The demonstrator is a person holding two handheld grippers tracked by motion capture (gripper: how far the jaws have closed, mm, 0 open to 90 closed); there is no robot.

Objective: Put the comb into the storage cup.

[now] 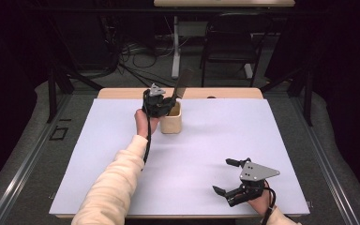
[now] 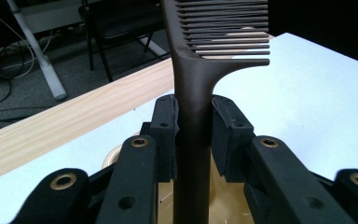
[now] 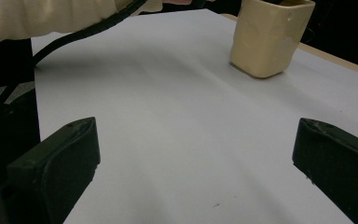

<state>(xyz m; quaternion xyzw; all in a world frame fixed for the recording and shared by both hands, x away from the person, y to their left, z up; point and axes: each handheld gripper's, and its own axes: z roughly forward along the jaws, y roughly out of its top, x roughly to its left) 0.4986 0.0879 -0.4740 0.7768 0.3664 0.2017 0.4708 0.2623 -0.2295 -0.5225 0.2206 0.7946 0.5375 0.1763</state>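
Observation:
A dark brown comb point(image 2: 193, 79) stands handle-down over a cream square cup point(image 1: 172, 121) at the back of the white sheet. My left gripper point(image 1: 168, 104) is shut on the comb's handle, its pads point(image 2: 165, 122) pressing from both sides, with the teeth rising above. The comb point(image 1: 183, 84) sticks up and to the right of the cup. The handle's lower end reaches into the cup point(image 2: 223, 200). My right gripper point(image 1: 228, 177) rests near the front right of the sheet, jaws wide apart and nothing between them. From it the cup point(image 3: 268, 37) shows far ahead.
A white sheet point(image 1: 206, 150) covers most of the wooden table point(image 1: 122, 93). A sleeve and the left gripper's cable point(image 3: 74, 35) cross the sheet's left side. Beyond the table stand a black chair point(image 1: 229, 47) and floor cables.

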